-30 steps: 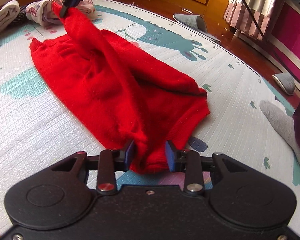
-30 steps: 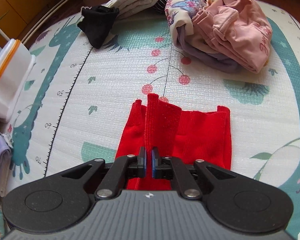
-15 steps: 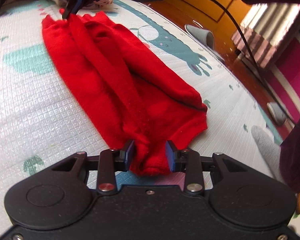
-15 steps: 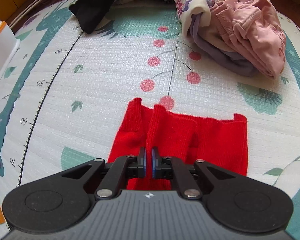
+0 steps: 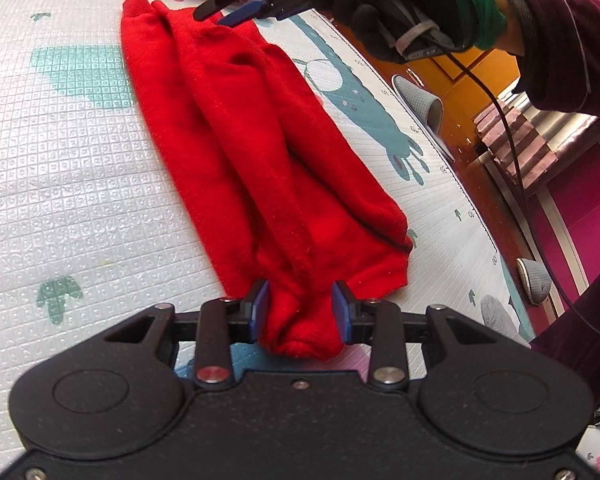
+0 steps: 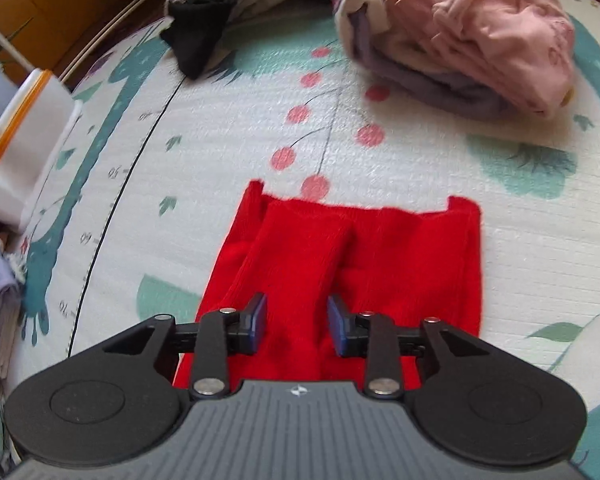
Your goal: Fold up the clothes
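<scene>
A red knit garment (image 5: 260, 152) lies folded lengthwise into a long strip on the play mat. My left gripper (image 5: 300, 310) stands at its near end, jaws apart with bunched red fabric between them. My right gripper (image 6: 296, 322) is open just above the far end of the red garment (image 6: 340, 264); in the left wrist view the right gripper (image 5: 236, 10) hovers over that end, held by a gloved hand.
A pile of pink and lilac clothes (image 6: 460, 40), a black garment (image 6: 198, 36) and white folded cloth lie beyond the red one. A white bin with orange rim (image 6: 16, 152) stands left. Grey slippers (image 5: 420, 104) and my socked foot (image 5: 500, 316) are right.
My right gripper has opened and let go of the red fabric, which now lies flat on the mat. The raised fold has come down. My left gripper stays at the near end.
</scene>
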A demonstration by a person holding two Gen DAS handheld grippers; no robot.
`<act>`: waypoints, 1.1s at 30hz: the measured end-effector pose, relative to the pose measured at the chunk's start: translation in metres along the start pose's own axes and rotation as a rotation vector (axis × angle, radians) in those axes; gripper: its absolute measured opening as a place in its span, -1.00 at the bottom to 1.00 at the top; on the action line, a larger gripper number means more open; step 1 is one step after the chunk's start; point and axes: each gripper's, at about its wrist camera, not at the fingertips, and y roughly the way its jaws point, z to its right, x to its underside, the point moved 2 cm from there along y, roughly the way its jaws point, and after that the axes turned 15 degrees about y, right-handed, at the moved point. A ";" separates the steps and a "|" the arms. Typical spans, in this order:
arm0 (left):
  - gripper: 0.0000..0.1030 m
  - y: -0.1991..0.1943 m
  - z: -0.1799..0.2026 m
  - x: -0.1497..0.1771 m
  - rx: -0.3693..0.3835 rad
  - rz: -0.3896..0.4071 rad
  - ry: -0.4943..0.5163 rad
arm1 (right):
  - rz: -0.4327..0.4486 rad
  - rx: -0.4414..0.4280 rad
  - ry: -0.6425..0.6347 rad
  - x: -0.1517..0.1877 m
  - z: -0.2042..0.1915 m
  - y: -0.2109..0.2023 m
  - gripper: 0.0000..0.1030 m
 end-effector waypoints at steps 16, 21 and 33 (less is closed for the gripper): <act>-0.37 0.004 -0.001 0.000 -0.002 -0.016 0.011 | -0.099 -0.208 -0.218 -0.027 -0.005 -0.033 -0.83; -0.37 0.003 -0.001 0.000 -0.003 -0.014 0.013 | -0.091 -0.138 -0.049 -0.020 0.033 -0.020 -0.45; -0.37 0.006 0.001 -0.002 -0.006 -0.017 0.026 | -0.154 -0.193 -0.021 0.022 0.049 -0.022 -0.64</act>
